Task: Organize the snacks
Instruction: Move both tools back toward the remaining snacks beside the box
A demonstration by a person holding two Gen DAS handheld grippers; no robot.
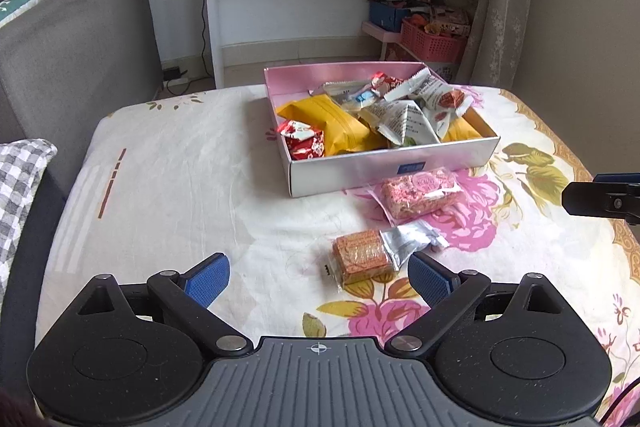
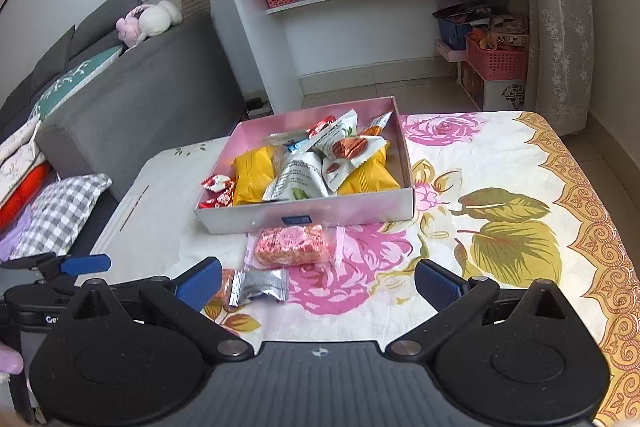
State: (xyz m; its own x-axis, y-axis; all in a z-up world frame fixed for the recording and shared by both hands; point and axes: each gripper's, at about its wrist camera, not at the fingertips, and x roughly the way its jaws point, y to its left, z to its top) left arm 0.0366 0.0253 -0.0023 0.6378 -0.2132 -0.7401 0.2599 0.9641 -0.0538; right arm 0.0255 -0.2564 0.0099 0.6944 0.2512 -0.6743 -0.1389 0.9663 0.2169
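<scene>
An open box with a pink inside (image 1: 344, 173) (image 2: 360, 209) stands on the flowered tablecloth, holding yellow, white and red snack packets. In front of it lie a pink rice bar in clear wrap (image 1: 420, 197) (image 2: 292, 245) and an orange cracker pack with a silver end (image 1: 362, 259) (image 2: 260, 285). My left gripper (image 1: 318, 277) is open, and the cracker pack sits just ahead between its blue pads, untouched. My right gripper (image 2: 318, 281) is open with nothing between its fingers, the pink bar just beyond it. The right gripper's finger (image 1: 600, 199) shows at the left wrist view's right edge.
A grey sofa (image 1: 80, 59) with a checked pillow (image 2: 60, 215) flanks the table's left side. Behind the table stand a white shelf unit (image 1: 304, 7) and a pink basket (image 2: 496, 63) on the floor. The cloth's patterned border (image 2: 592, 227) marks the table's right edge.
</scene>
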